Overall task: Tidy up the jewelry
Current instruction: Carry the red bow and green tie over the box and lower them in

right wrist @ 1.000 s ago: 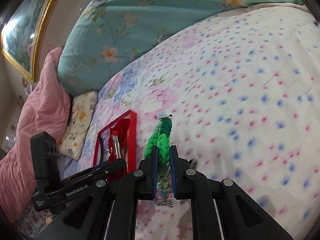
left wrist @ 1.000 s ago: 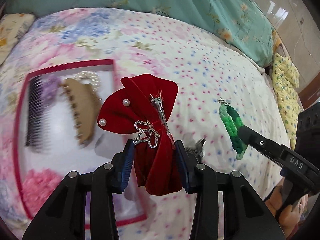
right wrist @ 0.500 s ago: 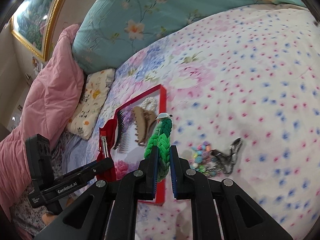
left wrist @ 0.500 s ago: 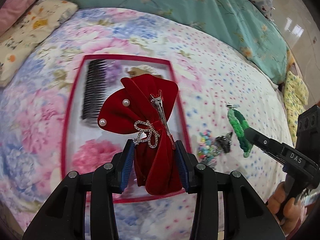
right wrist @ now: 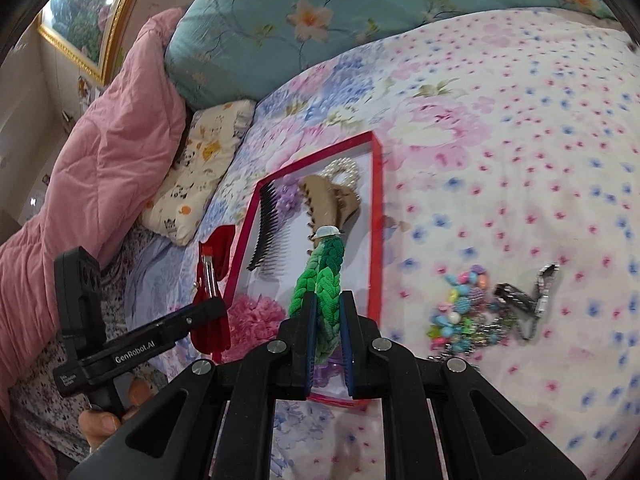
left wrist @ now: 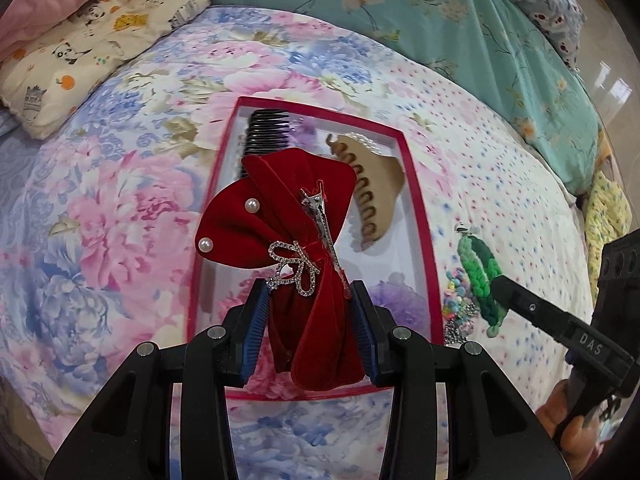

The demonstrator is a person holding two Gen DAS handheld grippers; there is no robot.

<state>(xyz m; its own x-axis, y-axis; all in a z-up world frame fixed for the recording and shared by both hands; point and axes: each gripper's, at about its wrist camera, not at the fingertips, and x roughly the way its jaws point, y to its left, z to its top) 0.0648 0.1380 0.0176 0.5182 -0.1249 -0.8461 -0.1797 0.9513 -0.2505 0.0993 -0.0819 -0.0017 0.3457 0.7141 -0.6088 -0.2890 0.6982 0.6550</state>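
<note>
Looking at the biggest thing first: one bed with a floral bedspread (right wrist: 500, 92) fills both views, with a teal quilt (left wrist: 460, 28) along the far edge and a pink quilt (right wrist: 100, 152) plus a small cartoon pillow (left wrist: 84, 48) at far left. Loads of bare bedspread to the right, so plenty of room there.

One red-rimmed tray (left wrist: 416, 208) lies flat in the middle. Inside I count one black comb (right wrist: 268, 236), one tan claw clip (left wrist: 376, 184), one pearl ring thing (right wrist: 344, 168), a pink scrunchie (right wrist: 252, 312) and a purple one (left wrist: 400, 300). Middle of the tray floor is bare.

Left gripper (left wrist: 310, 320) is tilted steeply down over the tray's near end, jaws pinching one red velvet bow (left wrist: 288, 208) by its lower half, with a metal clip and rhinestone bit on it. Right gripper (right wrist: 326, 336) points down more shallowly at the tray's near right edge, jaws squeezed on one green braided hair tie (right wrist: 320, 280) that sticks up between them.

Just right of the tray, on the bedspread: one pile of colourful beads (right wrist: 460, 304) and one dark metal clip (right wrist: 528, 300), touching each other.
</note>
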